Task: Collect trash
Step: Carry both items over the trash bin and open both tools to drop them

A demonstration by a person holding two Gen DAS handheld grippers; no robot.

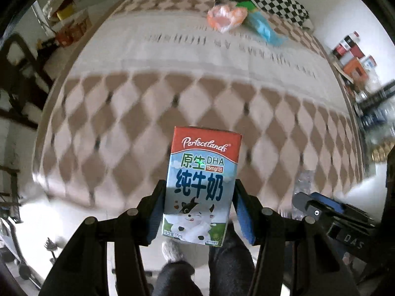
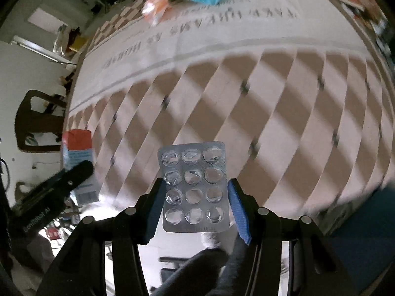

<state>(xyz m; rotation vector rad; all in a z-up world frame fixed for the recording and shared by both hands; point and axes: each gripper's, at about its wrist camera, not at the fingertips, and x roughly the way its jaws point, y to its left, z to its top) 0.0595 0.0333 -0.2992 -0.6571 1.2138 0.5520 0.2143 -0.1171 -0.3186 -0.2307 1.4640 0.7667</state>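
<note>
My left gripper is shut on a small milk carton with a red top and a cartoon cow, held upright above the edge of a bed. The right wrist view shows the same milk carton at the left. My right gripper is shut on a silver blister pack of emptied pill pockets, its blue pads pressing on both sides. Other trash lies far up the bed: an orange-white plastic bag and a blue and green wrapper.
The bed carries a beige and brown diamond-pattern cover with a pale band of text. A checkered pillow lies at its head. Boxes and bottles crowd a shelf on the right. A dark wooden chair stands left. A person's legs show below.
</note>
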